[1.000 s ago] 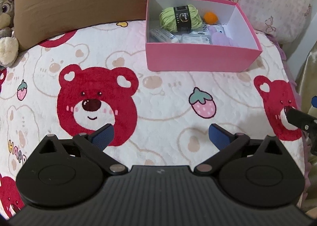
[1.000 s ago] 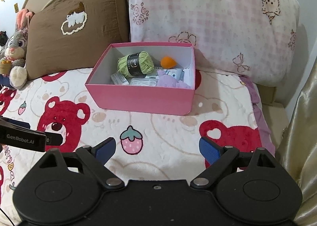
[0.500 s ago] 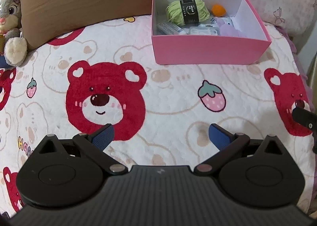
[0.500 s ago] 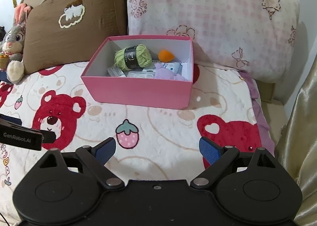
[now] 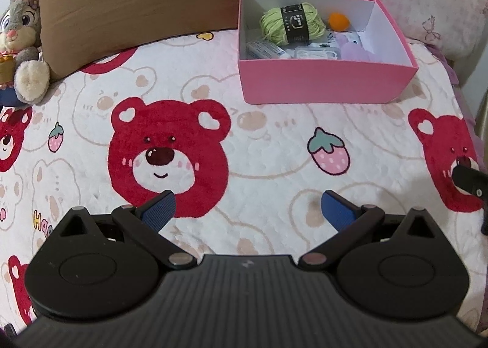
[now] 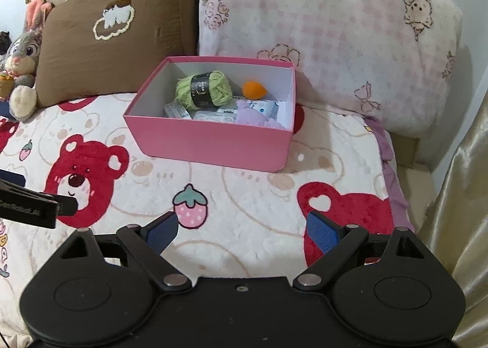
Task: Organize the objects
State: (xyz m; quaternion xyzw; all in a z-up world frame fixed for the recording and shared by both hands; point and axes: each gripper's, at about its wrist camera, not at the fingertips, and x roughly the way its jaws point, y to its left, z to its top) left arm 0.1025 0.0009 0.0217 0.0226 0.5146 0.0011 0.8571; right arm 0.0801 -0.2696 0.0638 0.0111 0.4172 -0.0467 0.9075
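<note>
A pink box (image 5: 323, 85) (image 6: 213, 142) rests on the bear-print blanket near the pillows. Inside lie a green yarn skein (image 5: 291, 27) (image 6: 202, 90), an orange ball (image 5: 338, 20) (image 6: 253, 89), a lilac soft item (image 5: 353, 48) (image 6: 254, 117) and small white packets (image 5: 267, 50) (image 6: 216, 116). My left gripper (image 5: 247, 210) hovers open over the blanket, well short of the box, nothing between its blue pads. My right gripper (image 6: 242, 230) is likewise open and holds nothing, its tip showing at the right edge of the left wrist view.
A brown cushion (image 5: 143, 3) (image 6: 113, 39) and a pink checked pillow (image 6: 320, 30) lean against the headboard behind the box. A grey rabbit plush (image 5: 23, 33) (image 6: 21, 58) sits at the far left. A gold curtain (image 6: 460, 210) hangs beyond the bed's right edge.
The left wrist view has tilted up and shifted a little, so the box sits lower and further right in it. Both grippers stay open with nothing in them.
</note>
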